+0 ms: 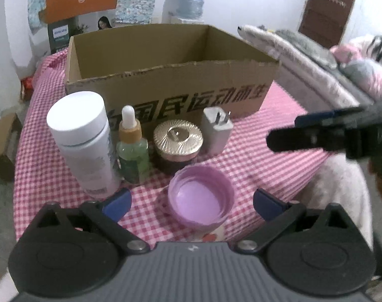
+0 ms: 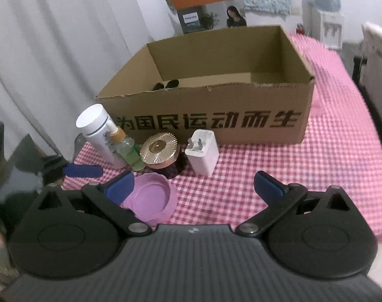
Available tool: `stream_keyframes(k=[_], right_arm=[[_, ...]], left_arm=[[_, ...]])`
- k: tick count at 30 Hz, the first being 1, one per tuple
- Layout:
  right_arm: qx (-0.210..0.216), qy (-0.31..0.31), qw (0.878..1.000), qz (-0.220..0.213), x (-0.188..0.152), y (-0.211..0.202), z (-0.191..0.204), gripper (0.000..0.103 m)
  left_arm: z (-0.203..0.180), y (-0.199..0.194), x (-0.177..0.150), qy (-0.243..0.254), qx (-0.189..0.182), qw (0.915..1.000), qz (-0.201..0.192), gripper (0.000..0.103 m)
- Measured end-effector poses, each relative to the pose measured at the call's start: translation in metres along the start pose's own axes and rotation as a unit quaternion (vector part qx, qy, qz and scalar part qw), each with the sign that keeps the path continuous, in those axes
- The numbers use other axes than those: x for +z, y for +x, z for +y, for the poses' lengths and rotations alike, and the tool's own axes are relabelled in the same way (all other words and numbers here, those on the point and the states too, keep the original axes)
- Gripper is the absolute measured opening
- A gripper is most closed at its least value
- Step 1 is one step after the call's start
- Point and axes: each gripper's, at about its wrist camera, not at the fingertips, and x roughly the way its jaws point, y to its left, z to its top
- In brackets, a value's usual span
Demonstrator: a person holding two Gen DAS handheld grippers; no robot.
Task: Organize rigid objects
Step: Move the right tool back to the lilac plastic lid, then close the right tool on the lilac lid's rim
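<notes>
Purple lid (image 1: 200, 198) between spread left fingers (image 1: 116, 205) (untouched).

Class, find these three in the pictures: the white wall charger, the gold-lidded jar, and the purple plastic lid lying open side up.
White wall charger with metal prongs (image 2: 203, 154): right wrist view, its front face.
Gold-lidded round jar (image 1: 178, 137): left wrist view, the ribbed lid top.
Purple plastic lid (image 1: 199, 200): left wrist view, its inner floor.

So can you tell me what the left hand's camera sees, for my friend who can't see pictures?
The open left gripper hovers over a purple lid lying upside down on a pink checked tablecloth. Behind it stand a white bottle, a green dropper bottle, a gold-lidded jar and a white charger, in front of an open cardboard box.
</notes>
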Motion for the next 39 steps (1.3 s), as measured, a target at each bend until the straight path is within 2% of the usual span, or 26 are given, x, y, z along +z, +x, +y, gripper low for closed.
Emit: stream_keyframes(k=[4,8,12,14,19,22,24,27,33,36,39], right_arm=[[0.023,0.018,0.999,0.022,-0.002,0.018,0.003,0.102],[0.023,0.004,0.999,0.038,-0.003,0.031,0.011,0.097],[0.033,0.0,0.998,0.055,-0.004,0.046,0.019,0.079],[0.037,-0.002,0.997,0.063,-0.005,0.053,0.021,0.074],[0.042,0.004,0.996,0.076,-0.007,0.063,0.019,0.051],[0.045,0.013,0.995,0.083,-0.008,0.067,0.015,0.043],[0.044,0.015,0.995,0.085,-0.01,0.068,0.011,0.031],[0.04,0.023,0.995,0.085,-0.012,0.065,0.005,0.022],[0.031,0.042,0.995,0.081,-0.015,0.058,-0.013,0.021],[0.031,0.044,0.995,0.079,-0.015,0.056,-0.015,0.021],[0.033,0.045,0.995,0.079,-0.015,0.057,-0.018,0.021]], left_arm=[[-0.012,0.003,-0.008,0.048,0.023,0.9986,-0.003,0.103],[-0.024,0.008,-0.013,0.088,0.048,0.9949,-0.004,0.102],[-0.028,0.015,-0.016,0.1,0.054,0.9935,0.004,0.095],[-0.029,0.018,-0.016,0.1,0.054,0.9935,0.009,0.089],[-0.03,0.023,-0.017,0.095,0.045,0.9943,0.016,0.069],[-0.033,0.023,-0.016,0.093,0.04,0.9948,0.012,0.067],[-0.036,0.024,-0.015,0.096,0.038,0.9946,0.01,0.067],[-0.042,0.026,-0.013,0.1,0.029,0.9946,0.008,0.067],[-0.057,0.033,-0.009,0.121,0.029,0.9922,0.009,0.068],[-0.059,0.037,-0.008,0.129,0.034,0.9909,0.019,0.072],[-0.06,0.042,-0.006,0.132,0.037,0.9903,0.024,0.073]])
